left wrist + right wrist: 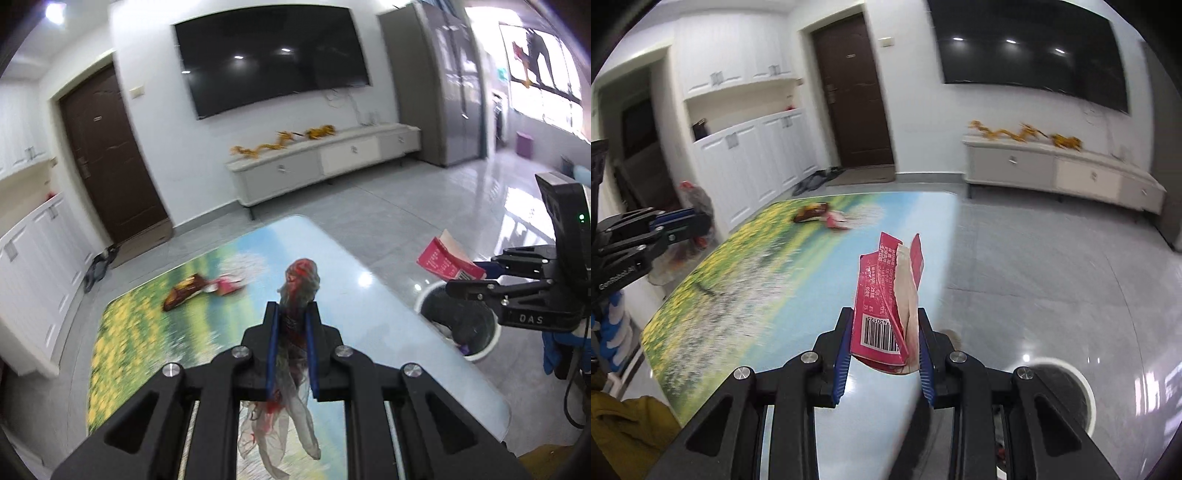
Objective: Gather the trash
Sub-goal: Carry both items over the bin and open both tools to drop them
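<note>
My left gripper (292,314) is shut on a crumpled clear plastic wrapper (300,280) with red print, held above the picture-topped table (155,332); the wrapper's tail hangs down between the arms. My right gripper (884,314) is shut on a torn pink carton (886,295) with a barcode, over the table's right edge. In the left wrist view the right gripper (467,275) holds the pink carton (448,258) above a white-rimmed trash bin (458,325) on the floor. A brown wrapper (184,291) and a pink scrap (227,286) lie on the far part of the table.
The trash bin (1067,395) stands on the grey tiled floor right of the table. A low TV cabinet (325,166) runs along the far wall under a wall TV (273,59). White cupboards (757,162) and a dark door (857,92) stand to the left.
</note>
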A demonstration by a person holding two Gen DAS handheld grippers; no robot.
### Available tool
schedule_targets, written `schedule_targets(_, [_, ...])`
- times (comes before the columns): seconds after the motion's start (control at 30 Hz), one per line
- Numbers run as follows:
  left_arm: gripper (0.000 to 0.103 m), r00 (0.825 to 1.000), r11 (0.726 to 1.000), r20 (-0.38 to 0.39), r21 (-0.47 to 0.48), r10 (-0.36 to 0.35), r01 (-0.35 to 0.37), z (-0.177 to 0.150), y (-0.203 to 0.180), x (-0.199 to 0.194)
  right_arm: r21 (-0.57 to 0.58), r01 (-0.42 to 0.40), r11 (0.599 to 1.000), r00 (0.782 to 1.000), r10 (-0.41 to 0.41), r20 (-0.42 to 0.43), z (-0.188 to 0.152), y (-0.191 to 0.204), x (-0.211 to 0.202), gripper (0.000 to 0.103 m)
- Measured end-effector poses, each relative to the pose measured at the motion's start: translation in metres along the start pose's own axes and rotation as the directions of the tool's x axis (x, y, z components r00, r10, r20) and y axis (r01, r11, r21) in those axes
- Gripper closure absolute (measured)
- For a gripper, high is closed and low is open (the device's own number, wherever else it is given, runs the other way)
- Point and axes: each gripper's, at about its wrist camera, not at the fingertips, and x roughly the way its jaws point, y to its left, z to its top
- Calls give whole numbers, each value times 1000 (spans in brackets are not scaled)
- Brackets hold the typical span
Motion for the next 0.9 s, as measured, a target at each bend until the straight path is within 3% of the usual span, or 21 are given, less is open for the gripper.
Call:
schedule_targets(0.13, [90, 994, 993, -43, 41, -105, 106, 23, -35, 35, 99, 63, 993, 998, -63, -8, -20, -49, -2, 74])
schedule_targets(0.27, [90, 967, 969, -106, 57, -233, 240, 47, -78, 83, 215, 133, 967, 991, -128, -36, -45, -104, -2, 74])
schedule_targets(0.47, [90, 886, 905, -209, 6, -414, 425, 73, -147, 163, 349, 226, 910, 973, -193, -128, -84, -173, 8, 73])
schedule_targets(0.7, [87, 804, 836, -261, -25, -534, 548, 83, -207, 212, 421, 292, 859, 951, -212, -226, -115, -220, 32, 71])
schedule_targets(0.77, [77, 770, 812, -289, -45, -568, 582, 85, -220, 225, 435, 309, 845, 944, -217, -249, -123, -228, 37, 66])
schedule_targets(0.8, [67, 763, 806, -292, -52, -577, 589, 84, -224, 228, 440, 314, 841, 942, -218, -255, -125, -227, 39, 59])
schedule_targets(0.87, [49, 758, 803, -290, -64, -584, 593, 85, -229, 232, 449, 329, 831, 936, -224, -271, -130, -232, 39, 55])
schedule_targets(0.9, [49, 759, 802, -284, -69, -586, 593, 85, -229, 231, 453, 333, 827, 935, -226, -275, -134, -233, 37, 55])
